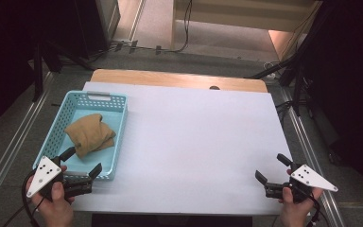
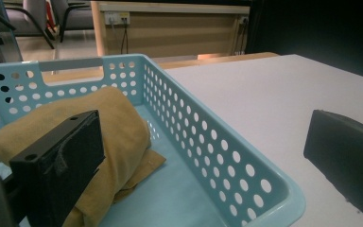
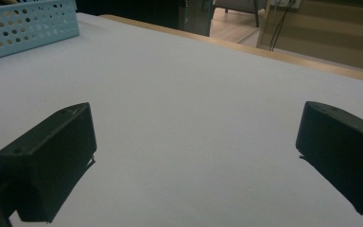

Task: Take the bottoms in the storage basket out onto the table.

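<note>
At the near edge of the counter (image 1: 189, 142), the left gripper (image 1: 81, 163) sits at about 8 o'clock, held in a hand (image 1: 56, 208) that comes in from the bottom. Its jaws stand wide and hold nothing: one hangs over the near end of the basket (image 1: 118, 137), the other just outside its right wall, so the near right corner of the rim lies between them. In the left gripper view the left jaw shows in front of the cloth (image 2: 118, 123), the right jaw over the white counter (image 2: 264, 94), with the basket (image 2: 246, 170) wall running between.

The right gripper (image 1: 272, 169) is at about 4 o'clock, near the counter's right corner, in the other hand (image 1: 295, 210). Its jaws are also spread wide with only bare counter (image 3: 194, 109) between them; the basket (image 3: 28, 28) shows far off at 10 o'clock in that view.

Farther in, the tan cloth (image 1: 90, 134) lies folded and bunched inside the light blue basket, about midway along its length, at 9 o'clock on the counter. The basket's far end wall has a handle slot.
</note>
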The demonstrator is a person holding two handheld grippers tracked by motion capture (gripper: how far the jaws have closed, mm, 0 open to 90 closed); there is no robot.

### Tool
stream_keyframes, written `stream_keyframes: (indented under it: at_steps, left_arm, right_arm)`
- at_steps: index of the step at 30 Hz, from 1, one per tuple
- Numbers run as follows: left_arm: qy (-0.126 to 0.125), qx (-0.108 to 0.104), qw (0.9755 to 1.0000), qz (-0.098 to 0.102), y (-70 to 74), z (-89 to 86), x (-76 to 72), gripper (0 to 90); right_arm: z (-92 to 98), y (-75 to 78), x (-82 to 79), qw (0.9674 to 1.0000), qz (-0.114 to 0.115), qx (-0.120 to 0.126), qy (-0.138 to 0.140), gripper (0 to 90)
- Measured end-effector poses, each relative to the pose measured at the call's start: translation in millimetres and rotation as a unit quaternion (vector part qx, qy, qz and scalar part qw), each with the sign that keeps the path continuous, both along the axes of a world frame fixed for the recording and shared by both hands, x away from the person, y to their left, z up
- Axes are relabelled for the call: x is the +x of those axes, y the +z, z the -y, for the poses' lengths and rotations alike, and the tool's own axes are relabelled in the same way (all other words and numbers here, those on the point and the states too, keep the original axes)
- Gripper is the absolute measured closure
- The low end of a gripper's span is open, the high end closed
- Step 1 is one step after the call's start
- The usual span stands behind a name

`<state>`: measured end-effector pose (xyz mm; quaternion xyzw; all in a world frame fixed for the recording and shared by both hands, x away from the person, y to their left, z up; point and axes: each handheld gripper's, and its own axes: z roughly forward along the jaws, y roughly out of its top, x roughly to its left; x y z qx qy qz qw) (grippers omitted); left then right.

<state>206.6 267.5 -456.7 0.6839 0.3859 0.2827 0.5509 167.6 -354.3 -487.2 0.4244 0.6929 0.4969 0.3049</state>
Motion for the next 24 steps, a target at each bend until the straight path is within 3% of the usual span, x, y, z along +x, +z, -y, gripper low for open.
stream_keyframes:
  at_steps: [11,14,24]
  left_arm:
    - [-0.003,0.002,1.0,0.003,17.4,4.0,2.6,0.0]
    - [-0.005,-0.012,0.9999,0.0,24.0,4.2,3.4,0.0]
    - [-0.002,0.001,1.0,0.008,51.2,2.3,11.0,0.0]
  right_arm:
    - [-9.4,5.1,-3.9,0.9999,0.003,-0.008,0.006,0.0]
    - [-11.5,6.9,-4.0,0.9999,0.002,-0.008,0.009,0.0]
    - [-15.6,8.5,-4.7,0.9999,0.002,-0.009,0.014,0.0]
